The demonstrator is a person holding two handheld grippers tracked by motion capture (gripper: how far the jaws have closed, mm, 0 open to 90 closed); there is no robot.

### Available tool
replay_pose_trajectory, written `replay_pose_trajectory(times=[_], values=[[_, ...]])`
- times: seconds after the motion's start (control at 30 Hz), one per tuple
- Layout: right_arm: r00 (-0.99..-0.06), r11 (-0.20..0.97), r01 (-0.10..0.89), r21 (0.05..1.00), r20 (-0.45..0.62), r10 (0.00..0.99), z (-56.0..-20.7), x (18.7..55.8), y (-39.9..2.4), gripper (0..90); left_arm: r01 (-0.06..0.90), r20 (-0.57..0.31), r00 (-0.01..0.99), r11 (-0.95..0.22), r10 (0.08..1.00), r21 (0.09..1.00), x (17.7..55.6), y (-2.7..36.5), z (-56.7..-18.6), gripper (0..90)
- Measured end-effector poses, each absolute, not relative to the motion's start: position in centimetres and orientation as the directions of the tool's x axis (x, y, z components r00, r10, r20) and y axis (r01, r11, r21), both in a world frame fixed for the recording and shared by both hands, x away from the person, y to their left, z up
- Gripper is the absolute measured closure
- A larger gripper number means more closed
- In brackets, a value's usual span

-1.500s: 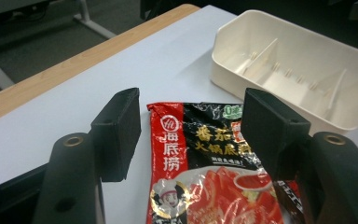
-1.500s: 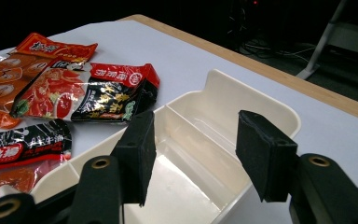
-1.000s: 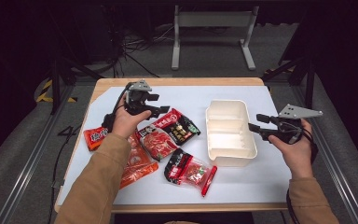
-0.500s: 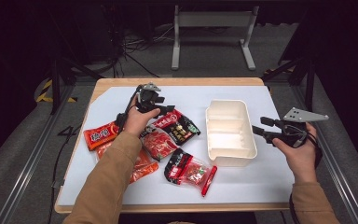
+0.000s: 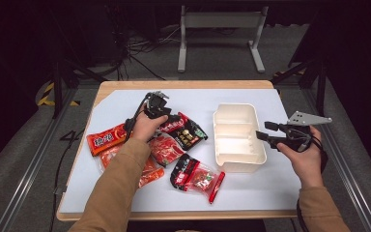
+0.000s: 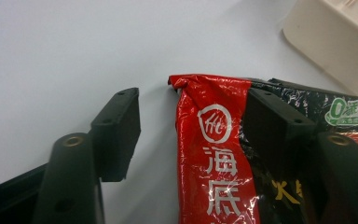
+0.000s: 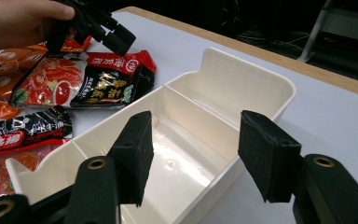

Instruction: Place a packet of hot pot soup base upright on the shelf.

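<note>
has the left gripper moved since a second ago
Yes. In the high view the left gripper has come closer to the white tray, onto the red-and-black packet, its jaws closing, not yet gripping.

Left gripper (image 5: 170, 117) reached forward over the table, tilted down, its jaws just closing yet still parted, left forearm stretched out, right gripper (image 5: 262, 135) held level at the right, pointing left, jaws wide apart

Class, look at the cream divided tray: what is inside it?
The cream tray holds nothing in its visible compartments, only bare floor and dividers. The right gripper covers part of the near compartment.
</note>
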State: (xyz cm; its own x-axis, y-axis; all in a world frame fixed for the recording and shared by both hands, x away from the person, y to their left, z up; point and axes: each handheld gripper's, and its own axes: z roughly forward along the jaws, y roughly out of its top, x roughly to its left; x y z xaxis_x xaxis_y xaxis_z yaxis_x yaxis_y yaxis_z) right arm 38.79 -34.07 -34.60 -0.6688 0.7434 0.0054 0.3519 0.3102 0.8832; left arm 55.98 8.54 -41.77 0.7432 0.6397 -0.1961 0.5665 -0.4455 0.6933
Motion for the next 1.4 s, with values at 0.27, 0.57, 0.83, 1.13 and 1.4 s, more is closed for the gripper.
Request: replay_pose_trajectory(times=[0.27, 0.57, 0.83, 1.13, 1.4], values=[[-0.672, 0.313, 0.351, 0.883, 0.005, 0.741, -34.6, 38.9, -34.0, 45.5, 0.602, -0.189, 0.744, -0.519, 0.641, 0.607, 56.6, 7.3, -42.2, 44.0], [-0.669, 0.308, 0.355, 0.883, 0.010, 0.744, -34.6, 38.8, -34.3, 45.5, 0.620, -0.236, 0.752, -0.538, 0.616, 0.571, 56.9, 6.5, -42.9, 54.2], [-0.668, 0.302, 0.357, 0.884, 0.016, 0.744, -34.6, 38.8, -34.4, 45.6, 0.646, -0.273, 0.732, -0.510, 0.624, 0.567, 57.0, 7.1, -42.7, 85.8], [-0.669, 0.301, 0.366, 0.881, 0.024, 0.743, -34.8, 38.9, -34.5, 48.6, 0.637, -0.258, 0.737, -0.516, 0.624, 0.573, 56.7, 7.1, -42.3, 87.1], [-0.665, 0.269, 0.381, 0.885, 0.060, 0.744, -34.7, 38.9, -34.8, 56.5, 0.612, -0.242, 0.745, -0.494, 0.621, 0.618, 55.8, 8.1, -40.1, 87.7]])
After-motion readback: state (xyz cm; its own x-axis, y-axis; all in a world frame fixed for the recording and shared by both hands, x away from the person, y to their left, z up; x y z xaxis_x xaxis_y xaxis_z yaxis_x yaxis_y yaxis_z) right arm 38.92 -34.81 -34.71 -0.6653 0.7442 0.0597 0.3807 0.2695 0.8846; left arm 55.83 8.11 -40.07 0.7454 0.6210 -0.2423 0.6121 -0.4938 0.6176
